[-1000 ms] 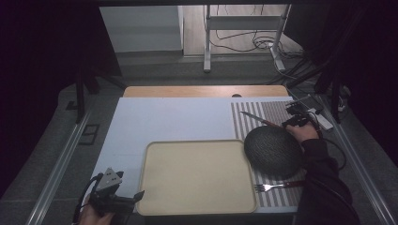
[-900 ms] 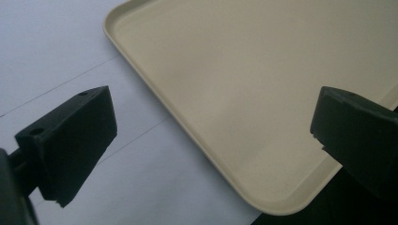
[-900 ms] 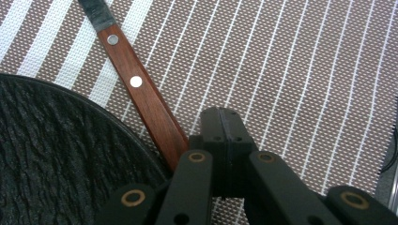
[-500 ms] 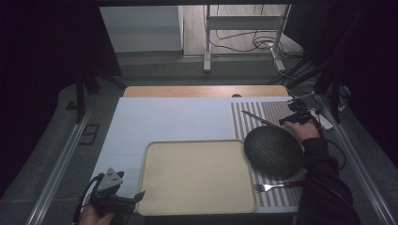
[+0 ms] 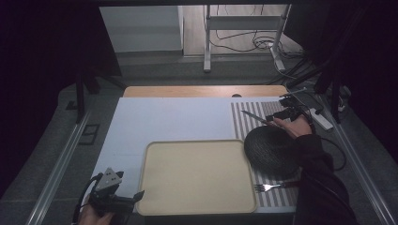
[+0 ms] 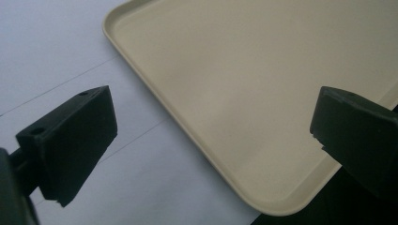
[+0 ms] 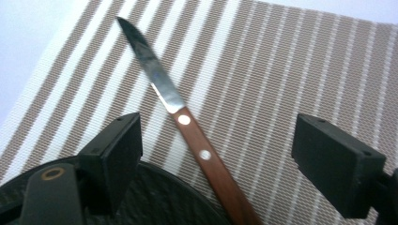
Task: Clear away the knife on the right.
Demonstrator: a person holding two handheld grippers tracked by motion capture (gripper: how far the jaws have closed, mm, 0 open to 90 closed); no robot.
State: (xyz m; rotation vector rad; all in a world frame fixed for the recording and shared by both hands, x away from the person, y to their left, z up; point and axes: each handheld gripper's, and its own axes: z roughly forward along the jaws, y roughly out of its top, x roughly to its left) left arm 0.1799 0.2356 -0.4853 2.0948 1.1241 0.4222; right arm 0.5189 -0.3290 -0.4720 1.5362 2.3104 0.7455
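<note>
Change: almost nothing has shifted since a second ago; the right gripper still hovers by the knife at the far right of the table, and the left gripper has stayed at the near left corner.
Right gripper [image 7: 216, 140]: jaws spread wide and holding nothing, one on each side of the knife's handle, above the placemat.
Left gripper [image 6: 211, 140]: jaws released and empty, held low over the tray's near corner; the grey three-cornered plate shows on top of it in the high view [image 5: 112, 192].
Knife [image 7: 187, 126]: wooden handle with two rivets, blade pointing away across the stripes; its handle end runs toward the dark plate's rim, and contact there cannot be told.
Dark plate [image 5: 272, 151]: round, textured, nothing in it; it lies on the placemat just right of the tray.
Tray [image 5: 195, 176]: beige, rounded corners, nothing in it, on the white table.
Placemat [image 5: 246, 117]: brown and white stripes, along the table's right side.
Fork [image 5: 270, 187]: on the placemat, near the plate's front edge.
Table [image 5: 164, 117]: white surface, wooden strip along the far edge.
</note>
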